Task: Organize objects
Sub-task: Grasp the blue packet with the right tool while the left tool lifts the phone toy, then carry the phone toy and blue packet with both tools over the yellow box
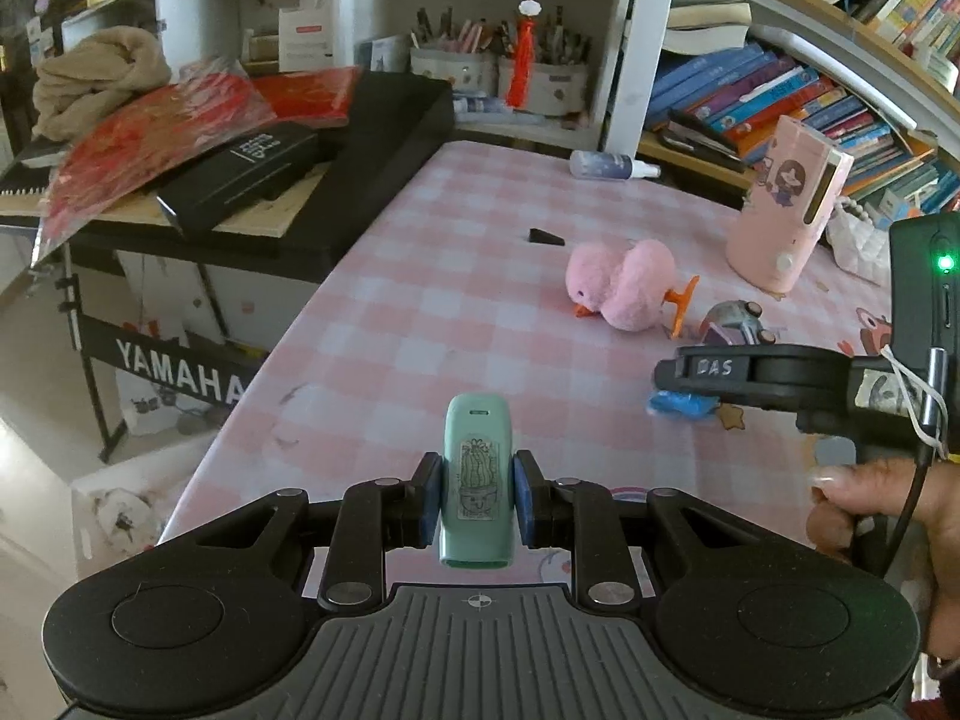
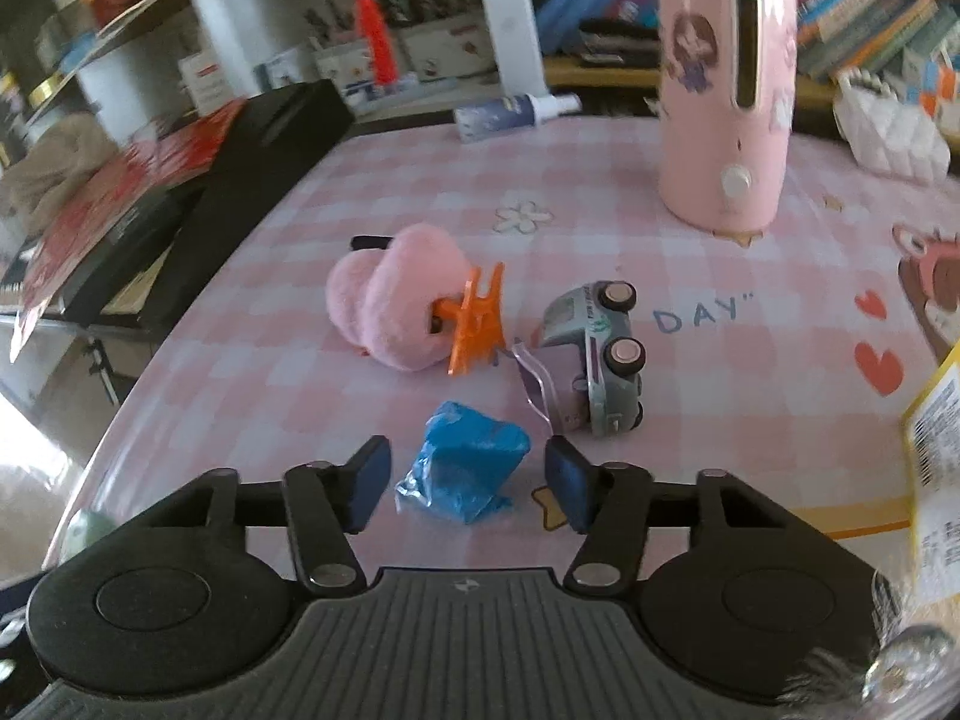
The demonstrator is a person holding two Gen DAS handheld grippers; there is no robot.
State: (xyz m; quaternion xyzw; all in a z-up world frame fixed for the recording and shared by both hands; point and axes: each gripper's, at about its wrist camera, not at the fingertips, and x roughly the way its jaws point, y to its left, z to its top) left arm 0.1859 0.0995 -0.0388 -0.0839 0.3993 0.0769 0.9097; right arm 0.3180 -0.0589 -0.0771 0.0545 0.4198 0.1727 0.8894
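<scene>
The yellow packet [image 2: 936, 450] is cut off by the right wrist picture's edge. In the left wrist view, the right hand-held gripper [image 1: 690, 387] hides most of the blue wrapper [image 1: 681, 405] and part of the toy car [image 1: 735, 321].

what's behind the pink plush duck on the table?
In the right wrist view a small black object pokes out behind the pink plush duck; the left wrist view shows it as a black wedge on the checked tablecloth. Its base stays hidden.

The tablecloth [image 2: 420, 168] is pink-and-white checked, the plush duck [image 2: 390, 306] pink with orange feet, the crumpled bag [image 2: 462, 474] blue.
</scene>
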